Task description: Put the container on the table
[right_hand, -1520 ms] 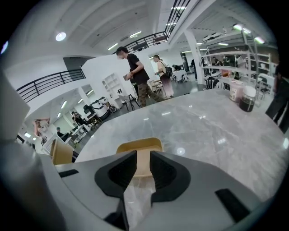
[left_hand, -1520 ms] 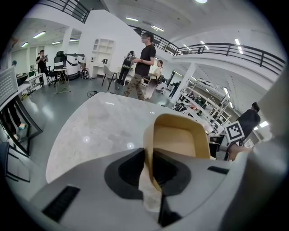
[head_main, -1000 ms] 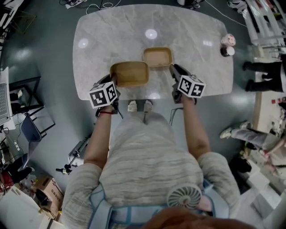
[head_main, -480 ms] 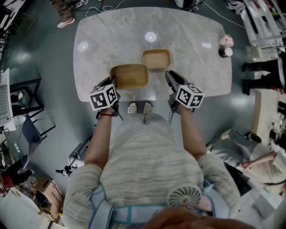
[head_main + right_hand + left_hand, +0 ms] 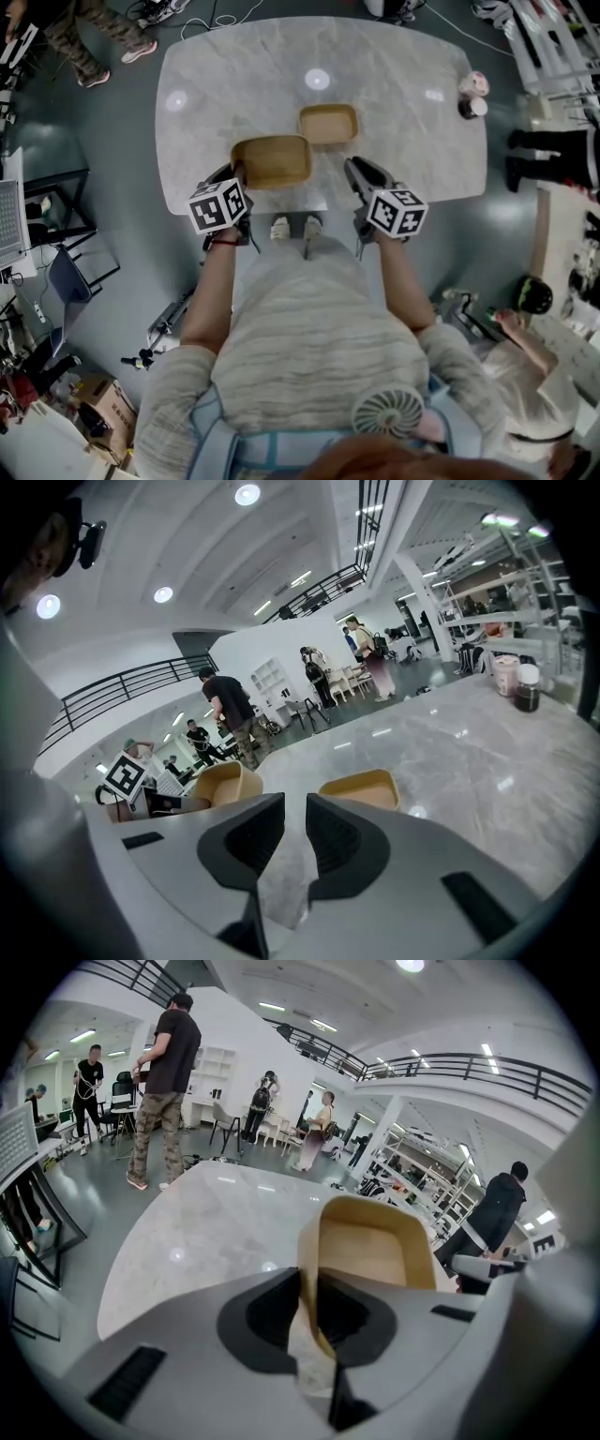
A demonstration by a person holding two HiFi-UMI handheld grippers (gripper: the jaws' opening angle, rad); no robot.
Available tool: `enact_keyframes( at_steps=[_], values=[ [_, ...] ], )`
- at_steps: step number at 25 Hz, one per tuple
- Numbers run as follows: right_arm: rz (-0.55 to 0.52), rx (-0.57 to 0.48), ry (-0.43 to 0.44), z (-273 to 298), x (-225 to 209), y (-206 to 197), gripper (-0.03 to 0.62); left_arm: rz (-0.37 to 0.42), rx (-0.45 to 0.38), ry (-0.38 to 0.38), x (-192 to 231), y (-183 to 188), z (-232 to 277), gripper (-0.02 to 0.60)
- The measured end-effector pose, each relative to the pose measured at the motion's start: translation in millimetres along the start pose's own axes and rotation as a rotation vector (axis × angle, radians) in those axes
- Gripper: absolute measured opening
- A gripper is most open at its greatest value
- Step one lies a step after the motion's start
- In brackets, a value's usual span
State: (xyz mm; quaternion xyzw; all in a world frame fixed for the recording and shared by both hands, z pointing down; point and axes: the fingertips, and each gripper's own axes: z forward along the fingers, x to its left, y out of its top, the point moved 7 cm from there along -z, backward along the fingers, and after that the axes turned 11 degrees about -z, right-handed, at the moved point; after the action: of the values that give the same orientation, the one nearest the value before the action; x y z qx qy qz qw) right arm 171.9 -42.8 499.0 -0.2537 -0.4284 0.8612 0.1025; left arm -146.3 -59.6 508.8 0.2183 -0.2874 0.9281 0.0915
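Two tan containers are on the marble table [image 5: 394, 66]. The smaller container [image 5: 329, 123] [image 5: 361, 787] stands alone near the middle. The larger container [image 5: 272, 161] [image 5: 375, 1246] [image 5: 225, 782] is at the front edge, and my left gripper [image 5: 236, 172] [image 5: 309, 1279] is shut on its near-left rim. Whether its base rests on the table I cannot tell. My right gripper [image 5: 350, 168] [image 5: 294, 808] hangs at the front edge, short of the smaller container. Its jaws stand a little apart with nothing between them.
A pink cup [image 5: 477, 83] and a dark jar [image 5: 476, 107] stand at the table's right end. Several people stand and walk around the table, one at the far left [image 5: 169, 1082]. Shelving [image 5: 553, 47] lines the right side.
My right gripper has drawn back from the smaller container toward the front edge and risen a little. The left gripper and both containers have stayed put.
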Motion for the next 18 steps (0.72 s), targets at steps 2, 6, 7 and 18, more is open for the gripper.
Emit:
enact_keyframes(
  at_steps=[2,6,7,18],
  values=[
    [-0.004,0.005,0.025,0.3,4.5,-0.2,0.067,-0.003,0.002,-0.008,-0.8,-1.2,1.7,0.032],
    [-0.013,0.014,0.062,2.1,15.1,-1.6,0.065,-0.003,0.005,-0.001,0.8,-1.7,0.2,0.032],
    [-0.011,0.015,0.059,2.5,16.4,-2.1,0.024,-0.004,0.004,-0.001,1.4,-1.5,-0.3,0.032],
    [-0.017,0.017,0.104,11.1,26.4,2.7,0.002,-0.004,-0.01,0.009,4.1,0.1,-0.9,0.032]
  ],
)
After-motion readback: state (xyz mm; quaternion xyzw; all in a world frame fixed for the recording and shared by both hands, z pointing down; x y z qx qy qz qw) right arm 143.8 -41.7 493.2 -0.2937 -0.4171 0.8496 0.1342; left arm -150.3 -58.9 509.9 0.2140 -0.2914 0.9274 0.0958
